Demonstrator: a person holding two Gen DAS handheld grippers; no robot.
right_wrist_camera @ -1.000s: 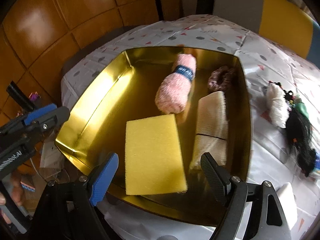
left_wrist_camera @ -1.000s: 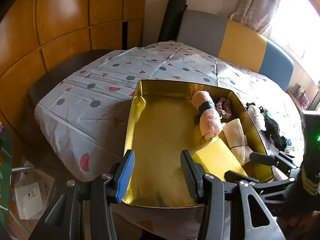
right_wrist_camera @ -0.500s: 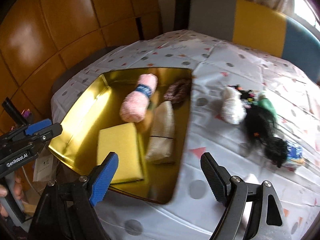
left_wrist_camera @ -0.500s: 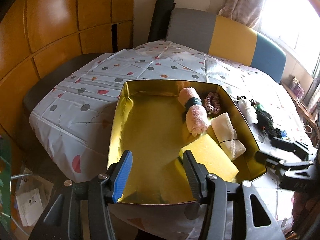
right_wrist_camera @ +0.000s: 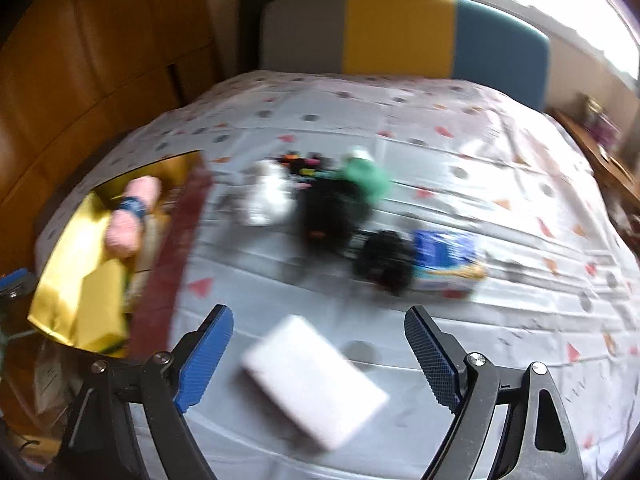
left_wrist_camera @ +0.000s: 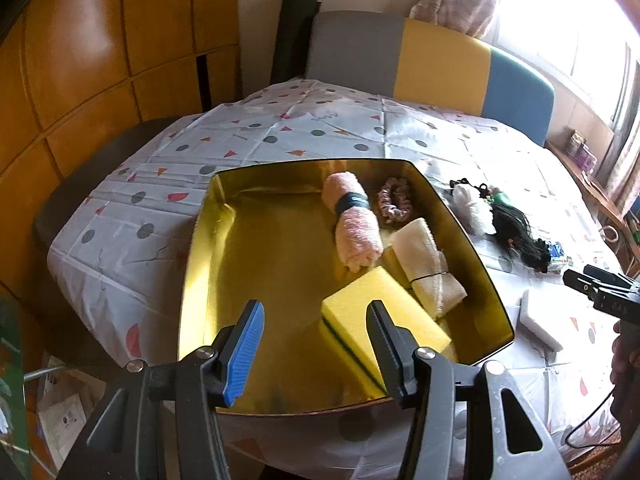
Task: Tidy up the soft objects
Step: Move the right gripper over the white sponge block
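Hovering over the near edge of the gold tray (left_wrist_camera: 208, 236), the left gripper (left_wrist_camera: 316, 344) has its jaws released and nothing between them. Inside the tray, a yellow sponge (left_wrist_camera: 384, 312) lies near the front right corner, partly behind the gripper's right finger in the left wrist view. Just behind the sponge sits a rolled cream cloth (left_wrist_camera: 426, 264) tied with a thin band, and beside that, toward the tray's far wall, a rolled pink towel (left_wrist_camera: 354, 228) with a dark band. A pink scrunchie (left_wrist_camera: 396, 202) rests in the tray's far right corner.

The right gripper (right_wrist_camera: 320, 356) is over the counter (right_wrist_camera: 500, 160) to the right of the tray, its jaws opening wide and holding nothing. A white rectangular pad (right_wrist_camera: 316, 380) lies on the counter between and below the fingers; whether they touch it cannot be told, as that view is blurred. Farther from the tray, beyond the pad, lie a white fluffy item (right_wrist_camera: 268, 196), a black tangled mass (right_wrist_camera: 332, 212), something green (right_wrist_camera: 366, 178) and a blue packet (right_wrist_camera: 444, 260), all close together.

A patterned cloth covers the counter, and a grey, yellow and blue bench back (left_wrist_camera: 432, 60) stands beyond the tray's far side.
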